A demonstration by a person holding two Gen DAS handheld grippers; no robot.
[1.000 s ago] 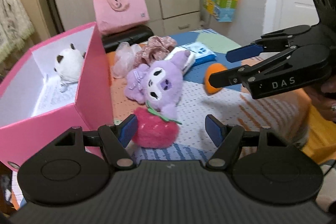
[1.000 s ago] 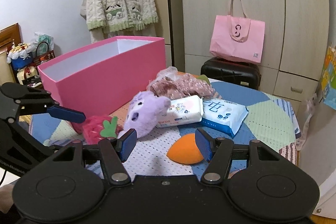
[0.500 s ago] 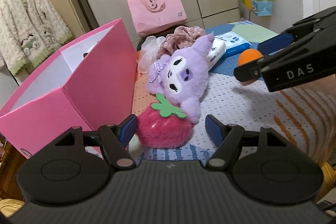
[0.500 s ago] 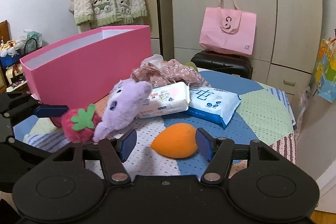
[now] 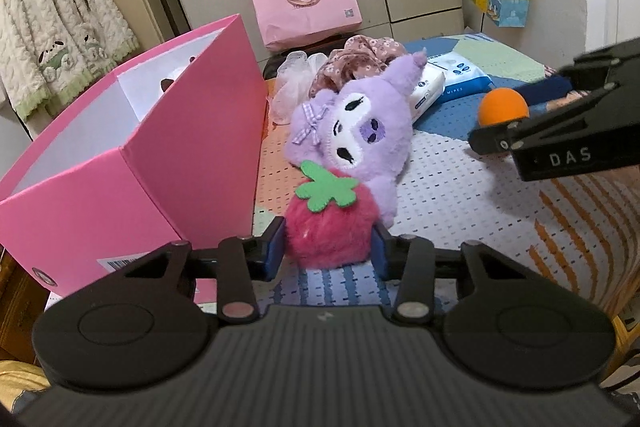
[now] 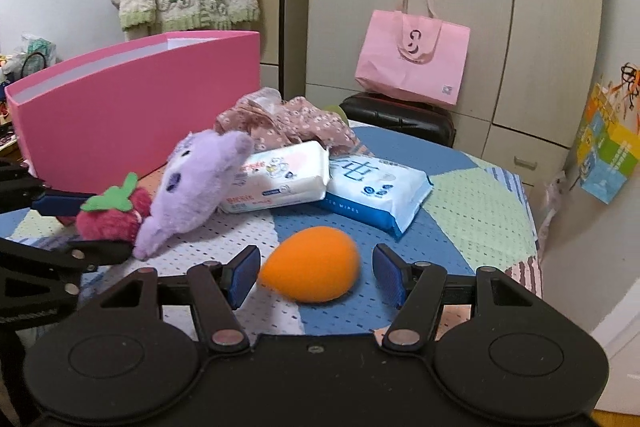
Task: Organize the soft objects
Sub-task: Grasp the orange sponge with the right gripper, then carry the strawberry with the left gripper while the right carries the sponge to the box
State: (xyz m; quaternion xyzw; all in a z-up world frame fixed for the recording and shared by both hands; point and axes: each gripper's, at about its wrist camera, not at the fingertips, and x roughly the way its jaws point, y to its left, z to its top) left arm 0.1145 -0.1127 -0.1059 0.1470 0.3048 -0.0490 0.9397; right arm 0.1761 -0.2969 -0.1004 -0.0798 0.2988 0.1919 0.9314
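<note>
1. While the left gripper (image 5: 329, 247) has pushed in low along the tabletop over the last second, its blue pads have drawn in from a wide spread and now sit right against both flanks of the fuzzy pink strawberry plush with the green felt leaf (image 5: 328, 227). It looks pinched, or a hair short of it!
2. Over on the other side, the right gripper (image 6: 316, 277) has slid forward too: the smooth orange egg-shaped sponge (image 6: 310, 264), which lay ahead of the fingers, now sits between them, with gaps showing on both sides. Spread wide, not gripping yet.
3. My read: two pickups are being set up at once, both bound for the tall pink cardboard box (image 5: 192, 163) standing just left of the strawberry.
4. Pose check: both tools are held low and nearly level with the patchwork tablecloth (image 6: 472, 211), fingers pointing forward.
5. One watch-out: the purple bunny-eared plush doll (image 5: 356, 131) leans on the strawberry and may topple when it lifts.
</note>
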